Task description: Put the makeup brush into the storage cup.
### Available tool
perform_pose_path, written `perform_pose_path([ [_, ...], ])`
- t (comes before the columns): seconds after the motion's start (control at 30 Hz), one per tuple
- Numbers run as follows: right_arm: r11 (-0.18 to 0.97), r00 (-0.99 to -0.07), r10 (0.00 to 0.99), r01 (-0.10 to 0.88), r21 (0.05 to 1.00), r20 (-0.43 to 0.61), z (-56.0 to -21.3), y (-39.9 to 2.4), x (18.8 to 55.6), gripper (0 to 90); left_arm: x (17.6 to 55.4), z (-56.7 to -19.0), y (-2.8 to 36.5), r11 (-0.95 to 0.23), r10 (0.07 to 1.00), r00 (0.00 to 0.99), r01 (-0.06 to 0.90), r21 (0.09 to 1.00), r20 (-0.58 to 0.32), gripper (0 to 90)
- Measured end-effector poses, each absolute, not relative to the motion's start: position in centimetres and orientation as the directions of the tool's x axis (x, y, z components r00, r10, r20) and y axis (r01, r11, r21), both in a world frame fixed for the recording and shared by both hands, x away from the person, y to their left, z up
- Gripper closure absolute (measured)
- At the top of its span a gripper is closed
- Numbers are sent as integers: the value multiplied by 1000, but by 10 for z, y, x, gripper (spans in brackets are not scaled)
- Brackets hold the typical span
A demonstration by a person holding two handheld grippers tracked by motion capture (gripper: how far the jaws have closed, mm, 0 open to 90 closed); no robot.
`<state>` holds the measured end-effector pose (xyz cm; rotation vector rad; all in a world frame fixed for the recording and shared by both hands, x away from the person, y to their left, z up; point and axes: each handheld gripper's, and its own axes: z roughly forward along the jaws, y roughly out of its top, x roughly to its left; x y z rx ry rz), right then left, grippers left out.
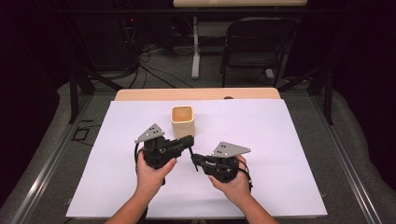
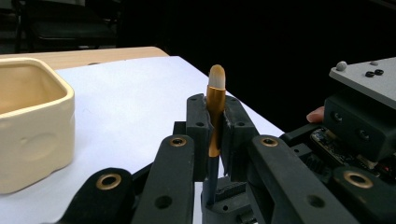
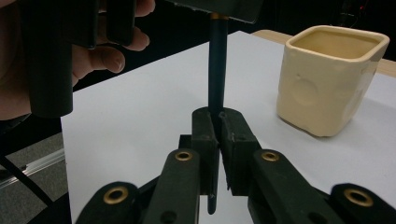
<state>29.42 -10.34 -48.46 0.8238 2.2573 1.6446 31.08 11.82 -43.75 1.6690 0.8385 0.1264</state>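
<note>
surface: white sheet-covered tabletop [image 1: 280, 154] in a dark room, wood edge at the far side, black folding chair [image 1: 257, 46] and cables on the floor beyond
right gripper: black two-jaw right gripper [image 1: 195, 158], near edge, right of centre; jaws closed on the dark lower handle of the brush, tip of the handle poking out below the pads in the right gripper view
left gripper: black two-jaw left gripper [image 1: 189, 142], just beside the right one, pointing toward it; jaws clamped on the gold ferrule, bristles sticking up past the pads
brush: slim makeup brush with dark handle, gold metal ferrule and pale rounded bristle tip [image 2: 215, 107]; spans the gap between both grippers, above the sheet, near the table's middle
why held so: looks like a handover or regrip, both ends pinched so the brush stays steady; left grip near the bristle end probably leaves the handle free to go down into the cup first
cup: cream square ceramic cup with rounded corners [image 1: 181, 121], standing upright on the sheet just beyond the grippers, apart from them
cup contents: what shows of the glossy tan inside is bare; bottom partly hidden
far: second table's edge at the top of the high view
</note>
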Motion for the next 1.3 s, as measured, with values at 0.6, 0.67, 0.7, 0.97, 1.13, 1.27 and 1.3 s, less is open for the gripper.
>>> perform_pose_path([
  [0.6, 184, -798, 581, 322, 929, 161, -490, -110, 297, 714, 316, -435, 134, -46, 648, 716, 375, 926, -258, 835],
  [0.67, 186, -798, 580, 325, 927, 163, -491, -110, 298, 704, 317, -435, 137, -47, 656, 713, 367, 929, -248, 835],
  [0.7, 191, -797, 581, 327, 926, 162, -492, -110, 298, 695, 317, -435, 138, -45, 661, 709, 363, 931, -245, 835],
  [0.97, 218, -801, 582, 324, 920, 144, -498, -108, 299, 681, 325, -432, 147, -48, 700, 681, 342, 938, -213, 835],
  [1.13, 207, -794, 588, 331, 921, 154, -498, -112, 299, 672, 329, -429, 146, -59, 718, 673, 312, 948, -177, 835],
  [1.27, 195, -788, 595, 334, 922, 160, -497, -117, 300, 668, 334, -424, 145, -50, 728, 665, 292, 955, -165, 835],
  [1.3, 196, -785, 598, 340, 920, 163, -497, -118, 300, 666, 335, -424, 145, -52, 732, 662, 287, 956, -159, 835],
])
